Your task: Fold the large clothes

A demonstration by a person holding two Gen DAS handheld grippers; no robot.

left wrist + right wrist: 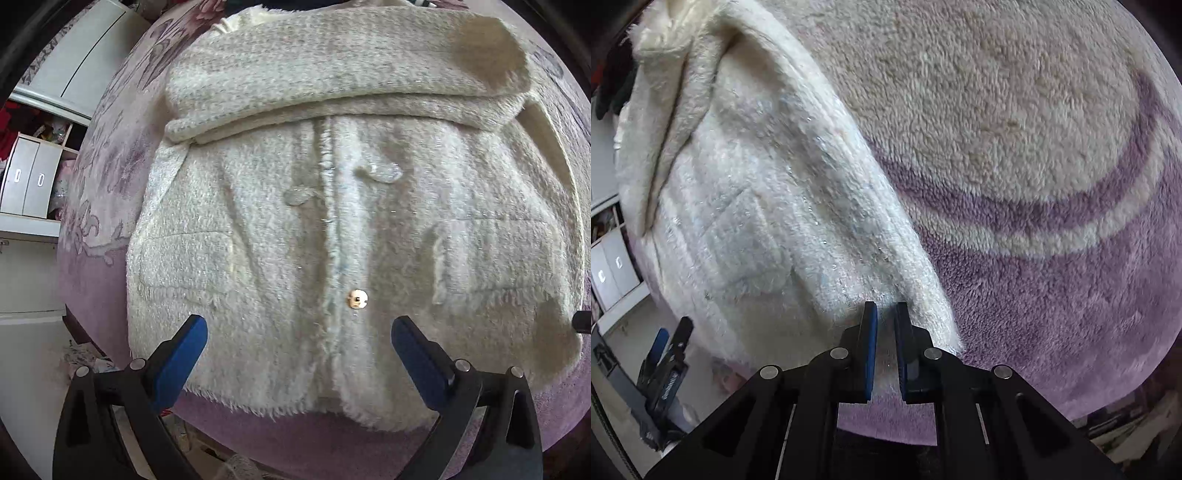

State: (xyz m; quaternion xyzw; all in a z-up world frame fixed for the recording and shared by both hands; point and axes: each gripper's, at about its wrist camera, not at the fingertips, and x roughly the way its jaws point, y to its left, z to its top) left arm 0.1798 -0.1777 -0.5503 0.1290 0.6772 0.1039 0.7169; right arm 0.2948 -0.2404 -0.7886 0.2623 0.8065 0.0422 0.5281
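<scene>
One fluffy cream cardigan [332, 206] lay face up across the purple-and-cream rug [1052, 155], spread flat, which suits folding on a broad soft surface. Its hem sat at the near edge of the rug and its collar at the far side. A sleeve [332, 74] was already laid across the chest at the far end, running left to right, probably to bring the garment into a tidier block before the body is folded. Two patch pockets showed, the left pocket [184, 258] and the right pocket [491, 254], either side of the closed front placket, where a small gold button [357, 298] held the fronts together so they would not splay.

In the left wrist view, the left gripper [299, 328] hovered over the near hem with its jaws spread wide and nothing between them, seemingly ready to take the left hem corner. In the right wrist view, the right gripper [885, 314] had its blue pads drawn almost together on the cardigan's near right edge, white fleece showing between them; it looked pinched there so that side could be lifted.
</scene>
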